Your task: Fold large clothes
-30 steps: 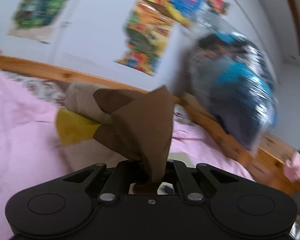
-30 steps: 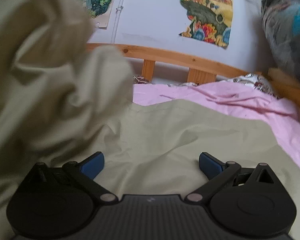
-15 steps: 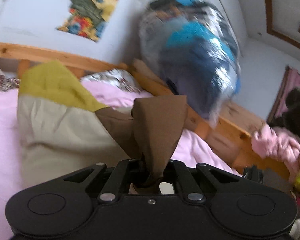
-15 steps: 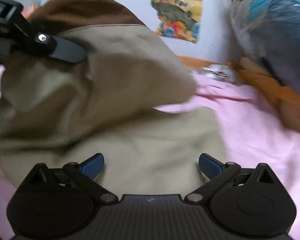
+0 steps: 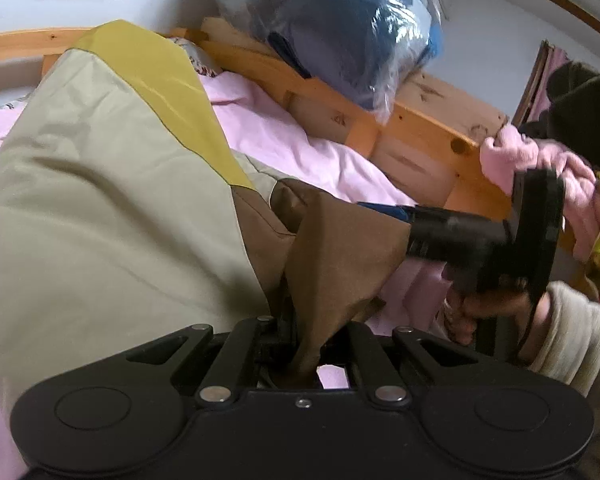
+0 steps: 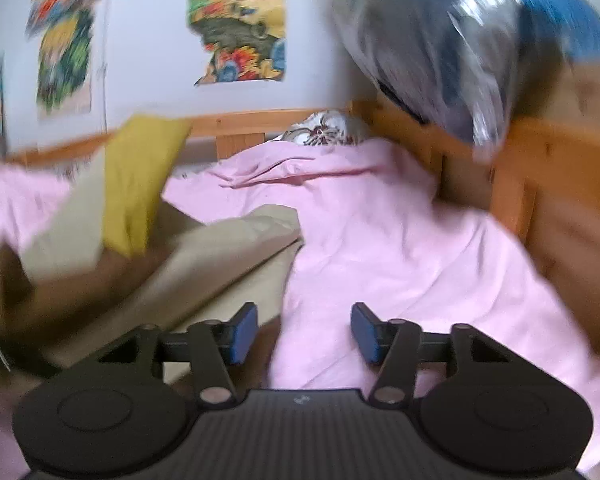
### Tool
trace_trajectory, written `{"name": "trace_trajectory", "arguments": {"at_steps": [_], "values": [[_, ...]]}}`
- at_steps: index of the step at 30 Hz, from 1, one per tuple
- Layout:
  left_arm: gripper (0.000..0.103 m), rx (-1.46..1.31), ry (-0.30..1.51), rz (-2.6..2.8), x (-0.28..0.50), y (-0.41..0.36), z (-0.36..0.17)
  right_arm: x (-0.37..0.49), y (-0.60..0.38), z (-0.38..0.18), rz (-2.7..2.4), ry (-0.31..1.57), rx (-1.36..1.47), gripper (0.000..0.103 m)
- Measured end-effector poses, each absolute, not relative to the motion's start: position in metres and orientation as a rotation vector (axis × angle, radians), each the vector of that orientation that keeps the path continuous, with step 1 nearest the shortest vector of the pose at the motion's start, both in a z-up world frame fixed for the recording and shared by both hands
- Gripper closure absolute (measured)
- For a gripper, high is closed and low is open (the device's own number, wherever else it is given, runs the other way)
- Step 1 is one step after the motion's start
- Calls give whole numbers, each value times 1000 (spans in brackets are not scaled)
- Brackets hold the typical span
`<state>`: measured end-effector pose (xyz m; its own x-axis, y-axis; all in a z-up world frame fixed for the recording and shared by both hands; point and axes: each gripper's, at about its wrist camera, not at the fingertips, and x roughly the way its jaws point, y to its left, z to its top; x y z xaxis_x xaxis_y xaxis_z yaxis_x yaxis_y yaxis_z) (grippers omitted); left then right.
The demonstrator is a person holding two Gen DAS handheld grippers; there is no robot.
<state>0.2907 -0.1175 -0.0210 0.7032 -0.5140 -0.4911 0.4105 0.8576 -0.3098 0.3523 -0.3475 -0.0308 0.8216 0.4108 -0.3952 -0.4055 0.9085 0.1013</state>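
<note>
On the pink sheet (image 6: 380,240), the garment (image 5: 112,184) was pinched by its brown corner in the closed left gripper (image 5: 304,344), while the half-open right gripper (image 6: 304,334), just narrowed, held nothing; edges should be aligned before release.

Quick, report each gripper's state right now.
Left gripper: shut on the brown part of the beige, mustard and brown garment.
Right gripper: open, jaws just been closing, nothing between them, over the pink bedsheet.
</note>
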Motion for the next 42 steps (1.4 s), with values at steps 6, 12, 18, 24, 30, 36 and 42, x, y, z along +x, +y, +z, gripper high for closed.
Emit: {"name": "trace_trajectory", "arguments": {"at_steps": [6, 12, 18, 24, 30, 36, 42], "values": [[99, -154, 609, -520, 291, -118, -25, 379, -353, -11, 595, 490, 216, 37], [99, -142, 614, -519, 294, -122, -26, 423, -302, 19, 819, 593, 239, 29], [99, -103, 597, -519, 300, -134, -25, 449, -262, 31, 853, 662, 138, 91], [99, -134, 624, -559, 318, -148, -28, 441, -272, 30, 742, 617, -39, 100], [86, -81, 638, -593, 310, -157, -21, 447, -277, -5, 671, 664, -83, 101], [70, -192, 579, -577, 276, -124, 8, 450, -285, -15, 630, 656, -90, 103], [50, -275, 436, -311, 255, -62, 28, 450, -294, -25, 599, 660, -71, 103]]}}
